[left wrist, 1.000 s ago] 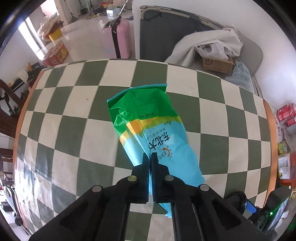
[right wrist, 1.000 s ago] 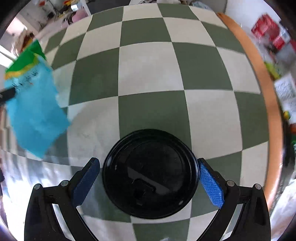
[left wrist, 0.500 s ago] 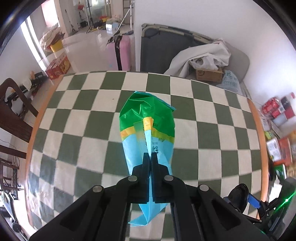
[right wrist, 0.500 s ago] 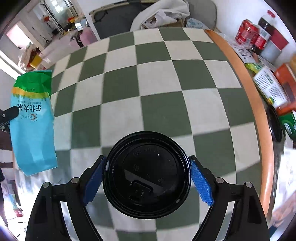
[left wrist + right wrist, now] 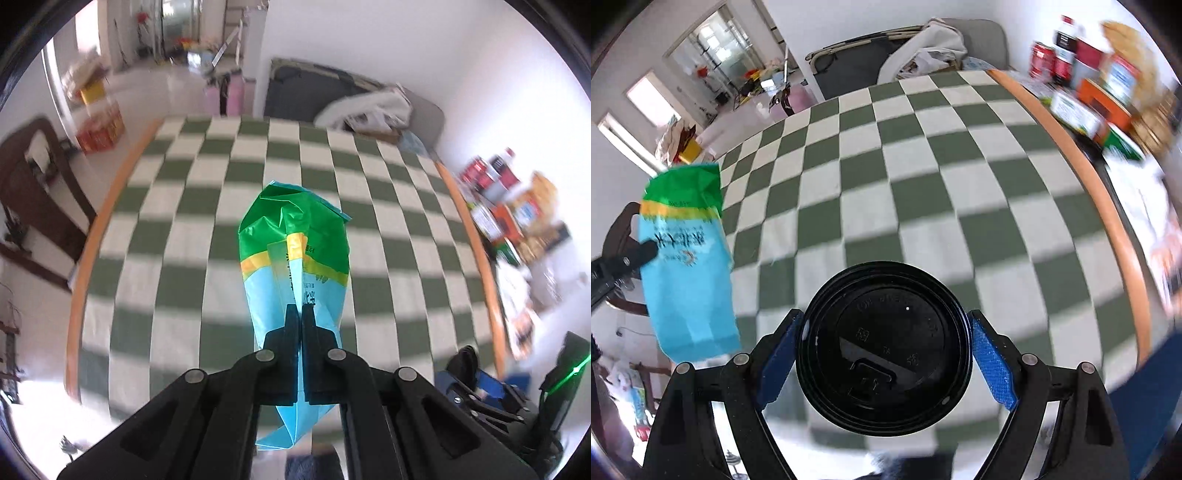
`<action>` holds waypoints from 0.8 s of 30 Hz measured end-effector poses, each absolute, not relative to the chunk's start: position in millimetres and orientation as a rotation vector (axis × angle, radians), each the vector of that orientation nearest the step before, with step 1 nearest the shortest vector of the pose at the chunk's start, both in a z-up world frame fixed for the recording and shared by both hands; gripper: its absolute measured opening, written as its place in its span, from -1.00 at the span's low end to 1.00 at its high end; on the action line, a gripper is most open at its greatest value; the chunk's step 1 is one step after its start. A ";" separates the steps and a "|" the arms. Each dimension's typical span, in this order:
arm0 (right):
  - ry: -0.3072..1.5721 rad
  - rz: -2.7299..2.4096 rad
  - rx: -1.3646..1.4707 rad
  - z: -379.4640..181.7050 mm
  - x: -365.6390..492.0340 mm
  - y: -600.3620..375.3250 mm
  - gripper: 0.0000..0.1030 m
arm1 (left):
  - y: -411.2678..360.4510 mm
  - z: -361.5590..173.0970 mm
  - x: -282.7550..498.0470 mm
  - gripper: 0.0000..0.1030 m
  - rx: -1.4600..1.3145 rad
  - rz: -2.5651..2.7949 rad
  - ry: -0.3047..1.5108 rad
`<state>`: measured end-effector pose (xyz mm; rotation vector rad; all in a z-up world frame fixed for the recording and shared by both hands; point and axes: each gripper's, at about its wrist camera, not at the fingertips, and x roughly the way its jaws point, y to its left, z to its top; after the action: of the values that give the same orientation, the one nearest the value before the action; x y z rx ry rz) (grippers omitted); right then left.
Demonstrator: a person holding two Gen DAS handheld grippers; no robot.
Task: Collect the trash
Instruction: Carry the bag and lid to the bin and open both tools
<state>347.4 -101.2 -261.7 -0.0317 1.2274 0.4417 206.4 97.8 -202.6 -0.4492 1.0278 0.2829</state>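
Note:
My left gripper (image 5: 302, 314) is shut on a green and blue plastic bag (image 5: 295, 258) and holds it in the air above the green and white checkered table (image 5: 207, 206). The bag also shows at the left of the right wrist view (image 5: 685, 258), hanging from the left gripper's black fingers (image 5: 639, 253). My right gripper (image 5: 884, 343) is shut on a cup with a black lid (image 5: 884, 347), blue pads on both sides, lifted above the table (image 5: 923, 177).
Bottles, cans and boxes (image 5: 1089, 74) crowd the surface past the table's orange right edge (image 5: 1108, 206). A dark wooden chair (image 5: 33, 192) stands at the left. A folding bed with clothes (image 5: 351, 103) and a pink suitcase (image 5: 232, 96) lie beyond the far edge.
Both grippers have risen and pulled back from the table with the bag and the cup. More of the table and room is in view. The bag hangs straighter.

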 end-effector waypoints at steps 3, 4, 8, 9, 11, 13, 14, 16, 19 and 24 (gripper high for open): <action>1.253 0.431 0.031 -251.7 274.6 -119.6 0.71 | 85.7 -205.0 160.0 -1.00 -0.445 0.227 1.062; 1.257 0.430 0.038 -250.1 255.2 -123.7 0.71 | 82.0 -208.8 145.1 -1.00 -0.445 0.212 1.079; 1.305 0.422 0.072 -256.8 179.6 -142.8 0.71 | 69.6 -238.3 90.3 -1.00 -0.446 0.181 1.174; 1.326 0.419 0.079 -262.3 162.1 -148.4 0.71 | 67.8 -244.5 80.2 -1.00 -0.447 0.180 1.188; 1.364 0.411 0.087 -274.1 136.9 -158.2 0.71 | 63.1 -268.3 55.4 -1.00 -0.451 0.188 1.234; 1.420 0.409 0.092 -293.4 112.3 -168.8 0.71 | 59.3 -293.5 39.6 -1.00 -0.467 0.204 1.278; 1.447 0.409 0.084 -304.9 101.9 -173.0 0.71 | 56.8 -307.8 31.7 -1.00 -0.482 0.213 1.299; 1.487 0.413 0.060 -327.8 89.2 -177.5 0.71 | 52.3 -337.6 19.8 -1.00 -0.510 0.239 1.337; 1.552 0.423 0.032 -373.8 78.5 -183.3 0.71 | 47.1 -390.1 8.6 -1.00 -0.543 0.283 1.384; 1.642 0.447 -0.016 -478.7 72.9 -185.8 0.71 | 45.1 -483.0 3.5 -1.00 -0.634 0.317 1.449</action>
<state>72.9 -185.8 -478.7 -0.0158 1.6425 0.4471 3.5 45.1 -483.0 -0.6340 1.4488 0.3167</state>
